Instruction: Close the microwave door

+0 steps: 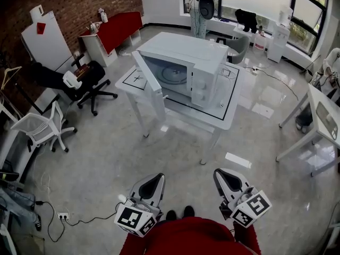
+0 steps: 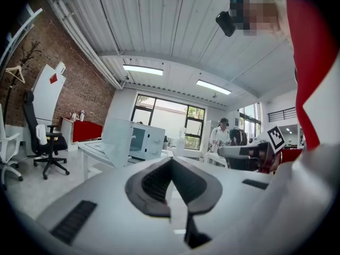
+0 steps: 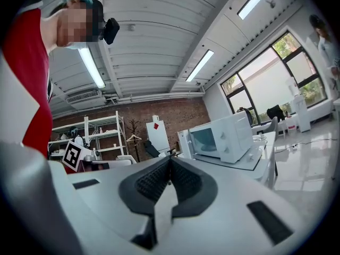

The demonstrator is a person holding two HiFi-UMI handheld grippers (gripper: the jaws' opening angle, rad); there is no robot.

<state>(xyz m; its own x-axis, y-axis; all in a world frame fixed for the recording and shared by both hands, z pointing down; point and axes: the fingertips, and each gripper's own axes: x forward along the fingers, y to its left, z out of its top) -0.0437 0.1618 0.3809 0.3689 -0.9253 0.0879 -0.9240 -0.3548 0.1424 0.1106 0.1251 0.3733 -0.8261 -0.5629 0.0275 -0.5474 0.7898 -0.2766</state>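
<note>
- Jaws of our left gripper press together, empty.
- Jaws of our right gripper meet too, empty.
- The white boxy microwave stands well beyond both, untouched.

The left tongs meet, empty, facing the open-doored microwave.

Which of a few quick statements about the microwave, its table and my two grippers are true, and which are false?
1. The microwave door stands open. True.
2. The microwave sits on the floor. False: it sits on the white table.
3. The left gripper and right gripper are both shut, with nothing between their jaws. True.
4. The left gripper touches the door. False: both grippers are well short of the table.
5. A black office chair stands left of the table in the head view. True.
</note>
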